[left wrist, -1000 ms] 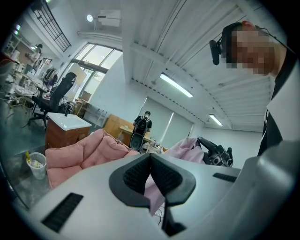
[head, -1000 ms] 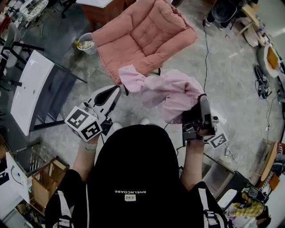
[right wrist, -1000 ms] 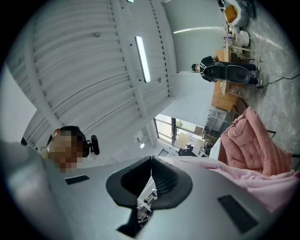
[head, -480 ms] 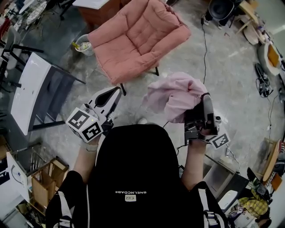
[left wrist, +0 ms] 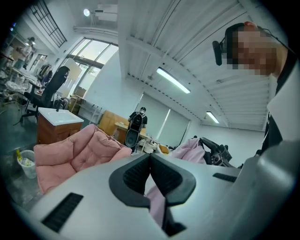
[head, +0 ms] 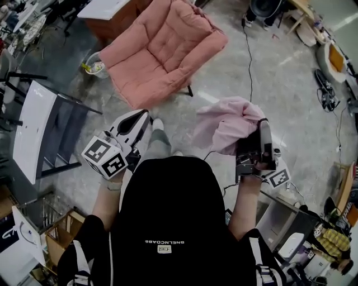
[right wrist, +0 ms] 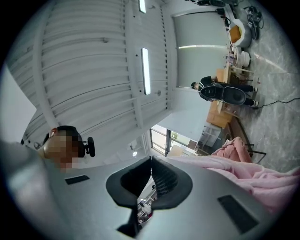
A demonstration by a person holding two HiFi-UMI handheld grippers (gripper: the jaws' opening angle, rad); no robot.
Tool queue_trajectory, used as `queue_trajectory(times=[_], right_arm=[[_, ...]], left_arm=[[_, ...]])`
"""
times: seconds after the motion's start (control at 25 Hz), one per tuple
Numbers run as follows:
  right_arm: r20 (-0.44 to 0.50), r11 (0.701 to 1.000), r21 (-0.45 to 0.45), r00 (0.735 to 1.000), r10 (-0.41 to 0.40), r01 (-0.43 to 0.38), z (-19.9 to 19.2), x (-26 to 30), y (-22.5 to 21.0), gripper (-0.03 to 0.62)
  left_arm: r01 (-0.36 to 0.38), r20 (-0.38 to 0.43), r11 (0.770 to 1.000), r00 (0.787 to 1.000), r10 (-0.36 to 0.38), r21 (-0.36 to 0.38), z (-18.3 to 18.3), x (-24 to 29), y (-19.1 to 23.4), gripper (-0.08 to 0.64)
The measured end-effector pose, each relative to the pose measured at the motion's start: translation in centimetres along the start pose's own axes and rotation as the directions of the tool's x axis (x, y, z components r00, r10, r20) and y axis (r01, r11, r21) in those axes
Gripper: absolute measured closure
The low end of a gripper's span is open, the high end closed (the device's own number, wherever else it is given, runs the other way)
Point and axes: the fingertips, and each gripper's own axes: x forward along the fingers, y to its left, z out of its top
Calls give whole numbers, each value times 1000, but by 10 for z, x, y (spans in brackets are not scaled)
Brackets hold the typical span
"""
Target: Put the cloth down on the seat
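Note:
A pink padded chair (head: 162, 47) stands on the floor ahead of me, and its seat is bare; it also shows at the left in the left gripper view (left wrist: 75, 152). The pale pink cloth (head: 226, 123) hangs bunched over the tip of my right gripper (head: 258, 124), which is shut on it, short of the chair and to its right. In the right gripper view the jaws (right wrist: 151, 161) meet and the cloth (right wrist: 243, 176) drapes along the right side. My left gripper (head: 145, 115) is shut, with no cloth on it in the head view; its jaws (left wrist: 150, 157) touch.
A white panel on a black frame (head: 33, 128) stands at the left. A small bin (head: 94, 64) and a wooden desk (head: 109, 11) sit beside the chair. A black cable (head: 249, 61) runs across the floor. Clutter lines the right edge (head: 330, 61).
The cloth, stretched from the right gripper across to the left gripper's tip a second ago, is now gathered at the right gripper alone. The chair has shifted up and left in view.

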Motion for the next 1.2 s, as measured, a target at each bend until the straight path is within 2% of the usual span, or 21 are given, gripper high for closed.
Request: queue_trajectory(times=[0.52,1.0,1.2], right_arm=[[79,997,-63,996,-45,50,38,45,-28,566],[145,989,-116,987,-73,90,71,137,-57,566],[164,983,-155,984,-73,99,76,200,-65,566]], left_arm=[[100,-49,995,994,-101,-19,25,68,44,546],[139,-49,989,989,-142,-53,71,111,132,546],[174,-43,982,983,-177,-69,95,125,182,546]])
